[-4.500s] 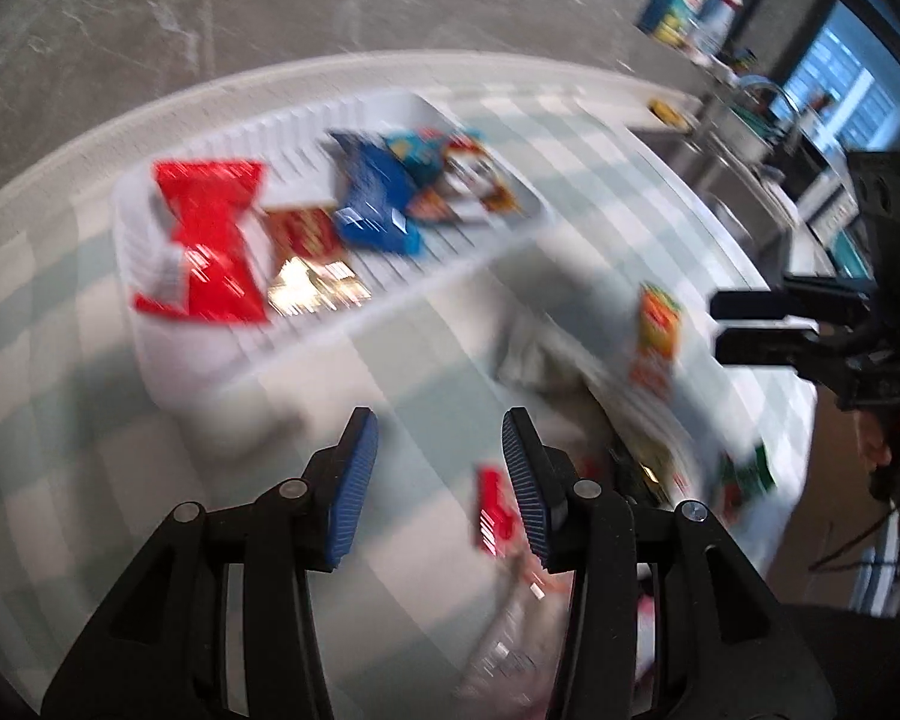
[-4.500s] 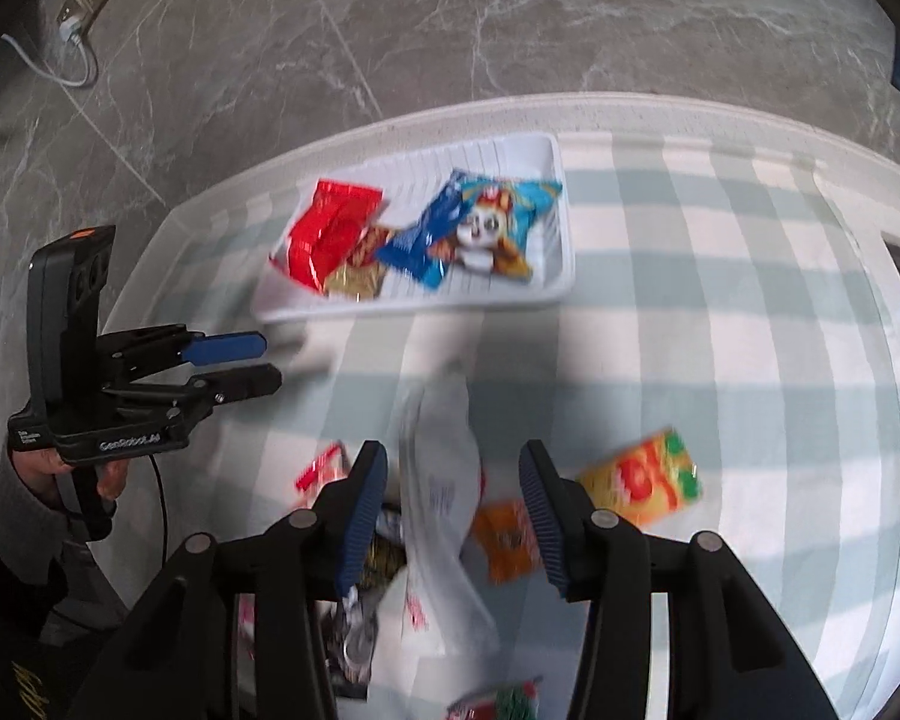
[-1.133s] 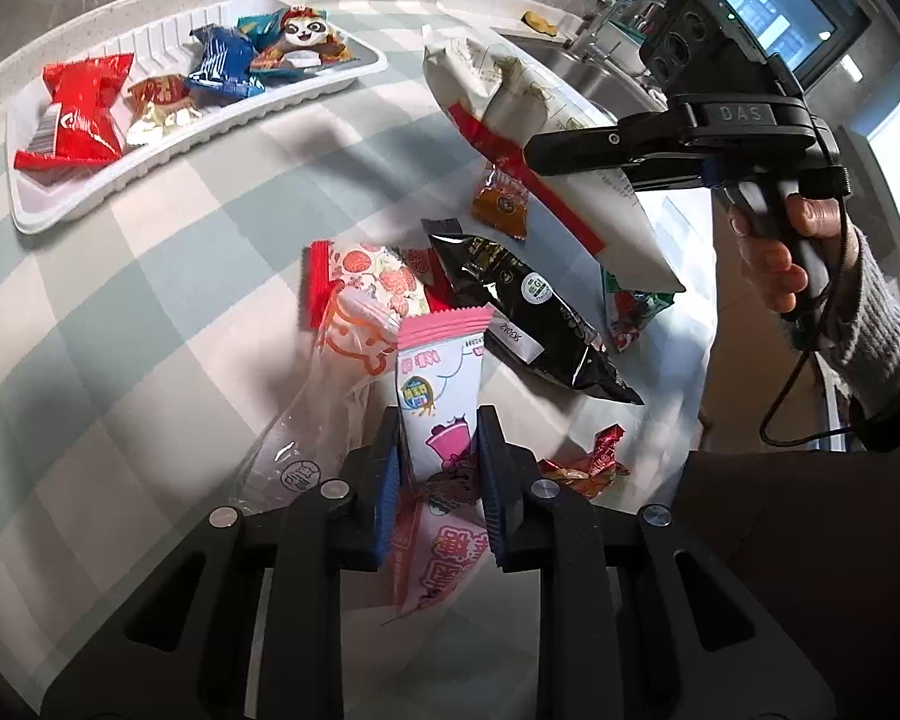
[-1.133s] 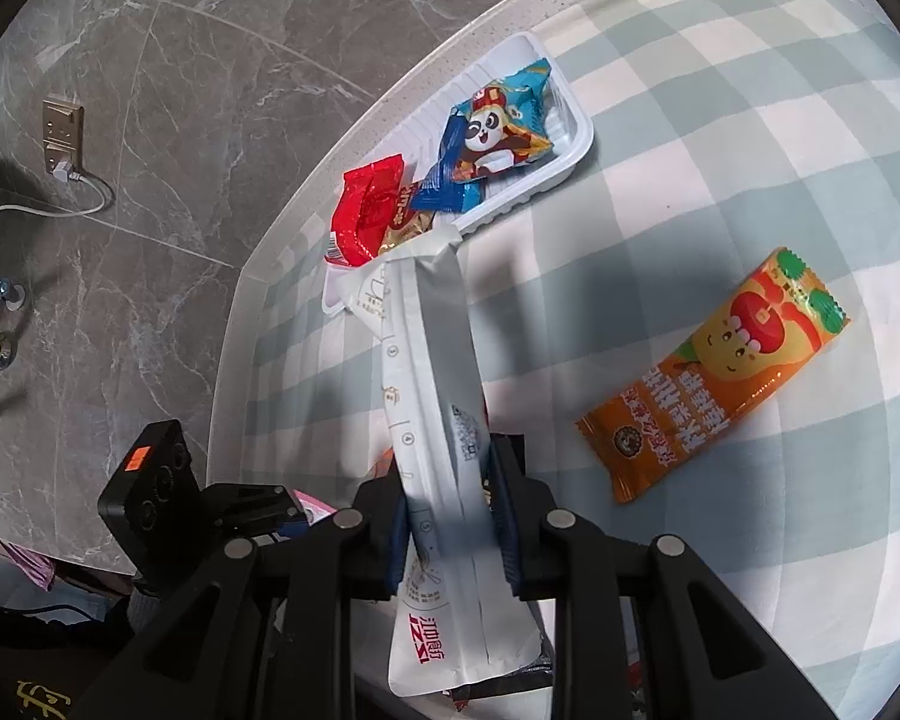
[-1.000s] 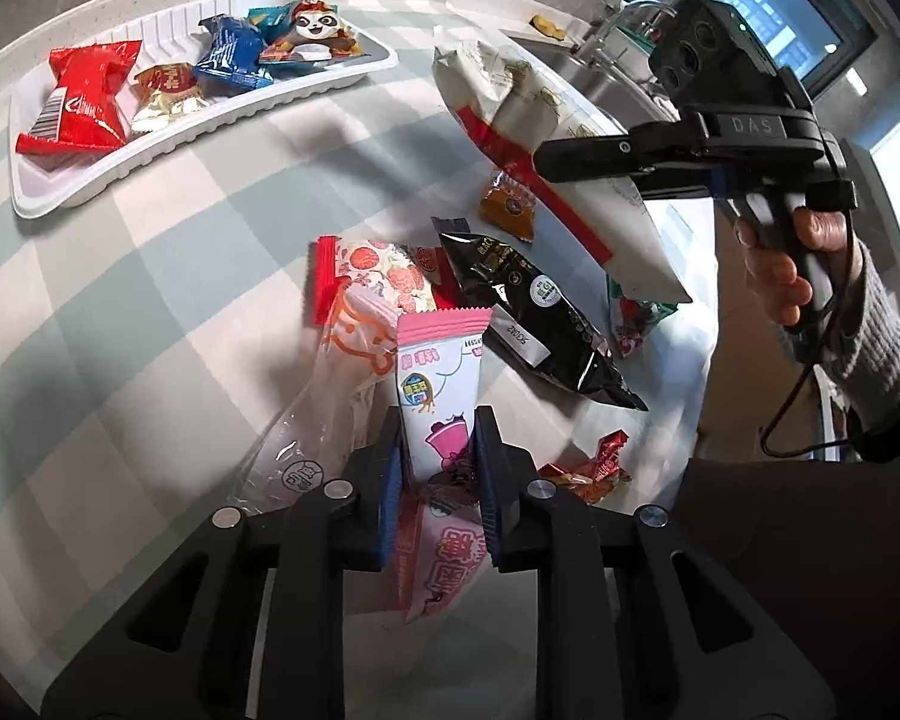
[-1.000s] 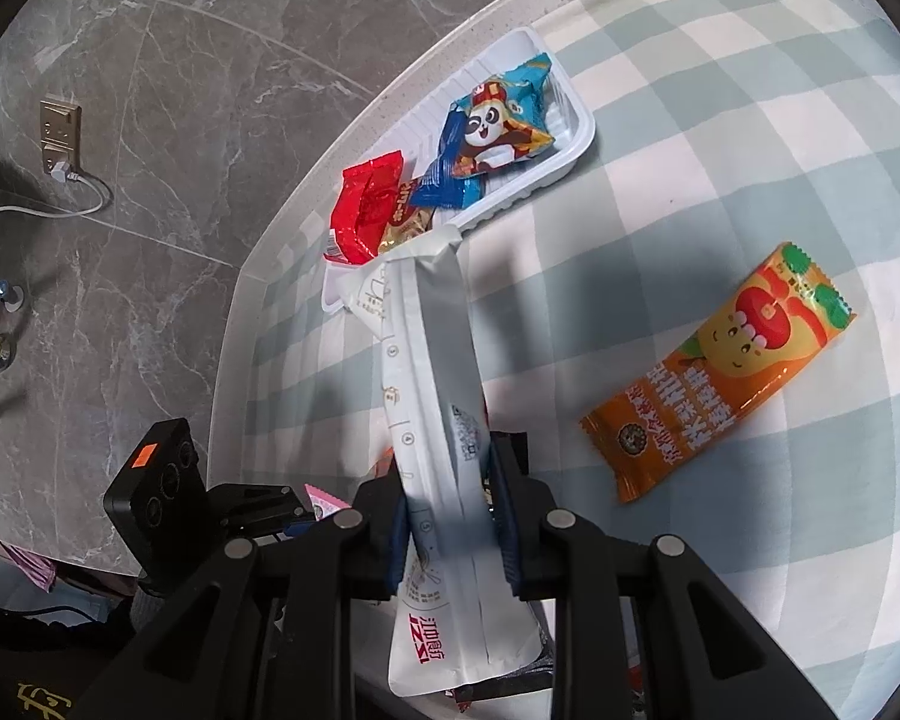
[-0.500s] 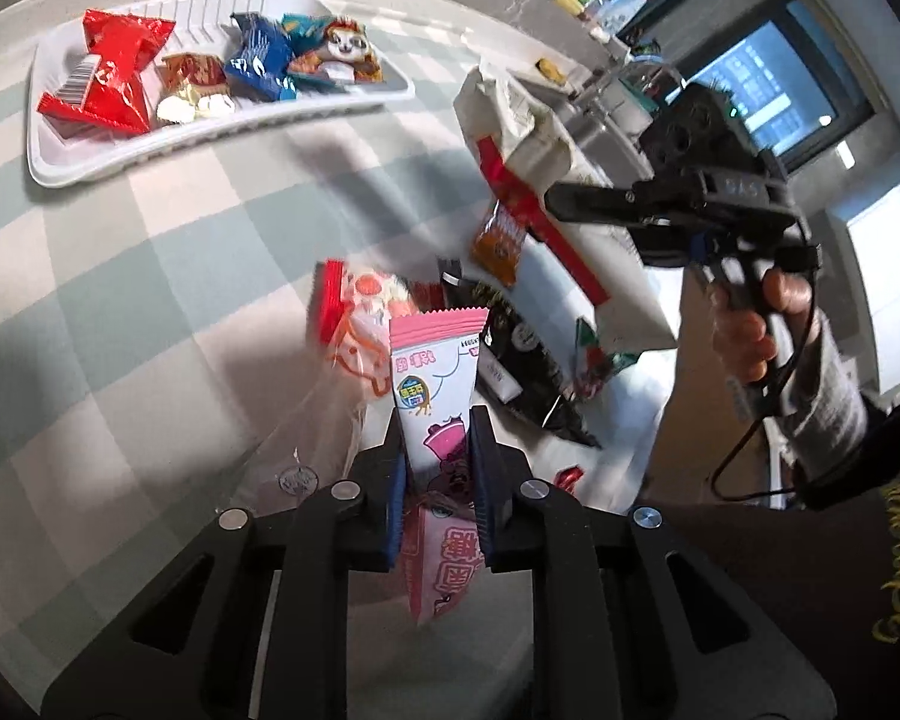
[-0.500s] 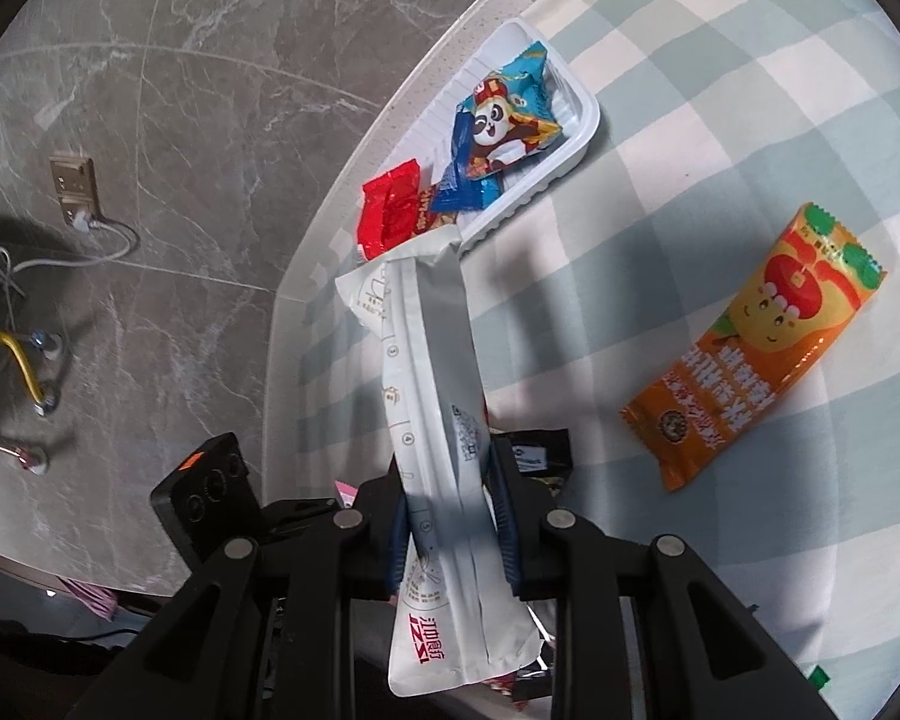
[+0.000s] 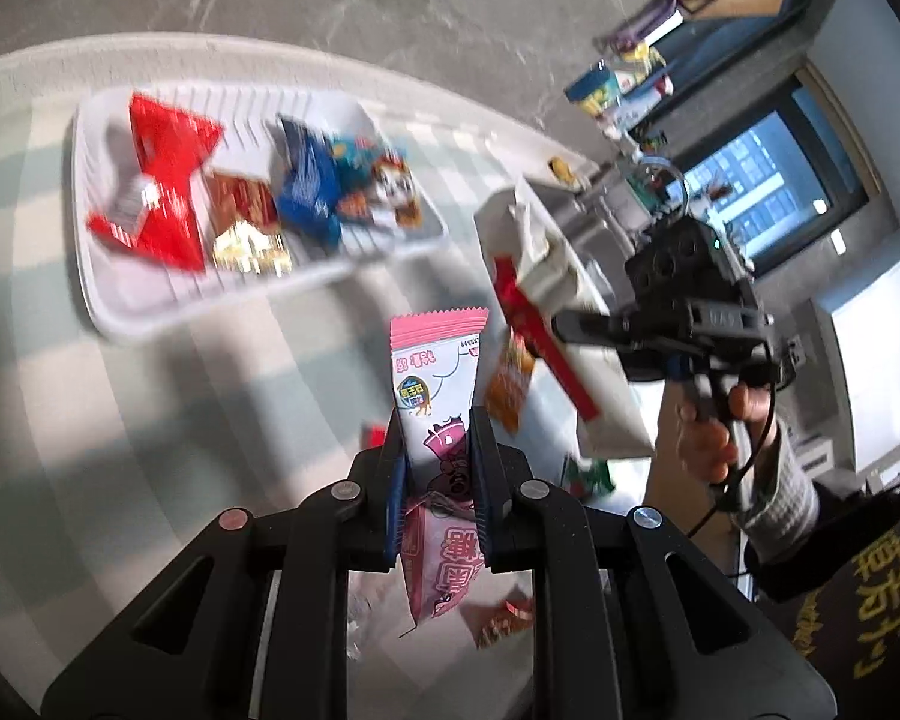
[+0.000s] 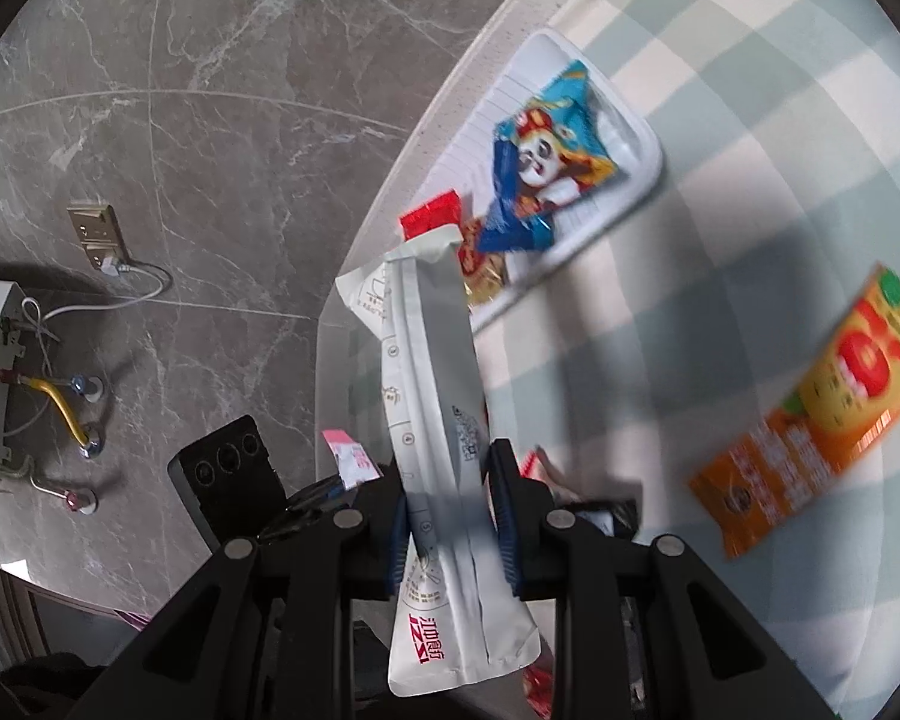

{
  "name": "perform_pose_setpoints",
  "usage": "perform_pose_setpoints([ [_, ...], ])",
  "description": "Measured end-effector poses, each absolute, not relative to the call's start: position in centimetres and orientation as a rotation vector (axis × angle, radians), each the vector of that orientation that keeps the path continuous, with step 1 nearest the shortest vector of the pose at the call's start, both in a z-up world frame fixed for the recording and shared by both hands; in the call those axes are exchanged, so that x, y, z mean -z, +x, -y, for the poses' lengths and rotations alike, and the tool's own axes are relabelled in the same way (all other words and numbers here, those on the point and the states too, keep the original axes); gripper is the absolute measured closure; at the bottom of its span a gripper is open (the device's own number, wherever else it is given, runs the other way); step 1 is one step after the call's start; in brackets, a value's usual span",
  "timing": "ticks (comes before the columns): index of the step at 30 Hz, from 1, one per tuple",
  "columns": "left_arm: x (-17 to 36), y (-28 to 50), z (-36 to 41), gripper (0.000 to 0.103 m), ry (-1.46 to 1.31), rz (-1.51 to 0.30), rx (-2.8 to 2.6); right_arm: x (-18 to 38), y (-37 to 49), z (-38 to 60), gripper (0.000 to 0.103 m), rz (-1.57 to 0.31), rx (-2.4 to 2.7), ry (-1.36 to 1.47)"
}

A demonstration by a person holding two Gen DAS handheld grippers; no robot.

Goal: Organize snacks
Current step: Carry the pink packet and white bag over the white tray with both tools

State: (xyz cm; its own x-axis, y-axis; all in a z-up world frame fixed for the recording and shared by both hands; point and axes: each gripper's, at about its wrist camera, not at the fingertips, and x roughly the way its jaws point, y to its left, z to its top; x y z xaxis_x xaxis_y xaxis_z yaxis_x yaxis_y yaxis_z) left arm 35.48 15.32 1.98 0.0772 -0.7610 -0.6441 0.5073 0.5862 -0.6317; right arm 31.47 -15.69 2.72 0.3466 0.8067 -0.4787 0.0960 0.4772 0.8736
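The left gripper (image 9: 437,468) has its fingers clamped on a pink and white snack packet (image 9: 435,384), held above the worktop (image 9: 120,396). The right gripper (image 10: 453,516) pinches a long white pouch (image 10: 432,372). Carry both over the far white plastic tray (image 9: 93,276), keep squeezing, then let go into bare spots.

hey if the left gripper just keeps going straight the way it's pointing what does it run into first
Probably the checkered tablecloth, just short of the white tray. The left gripper, shut on the pink snack packet, points down at bare cloth there. The motion blur makes depth uncertain.
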Motion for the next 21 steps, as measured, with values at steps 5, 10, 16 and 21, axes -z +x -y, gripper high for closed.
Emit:
perform_pose_setpoints([
  [5, -3.2, 38.7, -15.7, 0.087, -0.295, -1.110, 0.943, -3.4, 33.8, 15.4, 0.077, -1.131, -0.589, 0.988],
  [10, -3.7, 41.7, -16.1, 0.087, -0.328, -1.086, 0.908, -3.4, 36.2, 15.4, 0.077, -1.121, -0.599, 0.994],
  [16, -3.4, 45.1, -15.8, 0.087, -0.365, -1.083, 0.876, -3.6, 39.5, 15.4, 0.077, -1.108, -0.602, 1.005],
  [21, -3.0, 47.7, -15.3, 0.087, -0.379, -1.086, 0.857, -3.7, 42.0, 15.3, 0.077, -1.101, -0.603, 1.004],
])
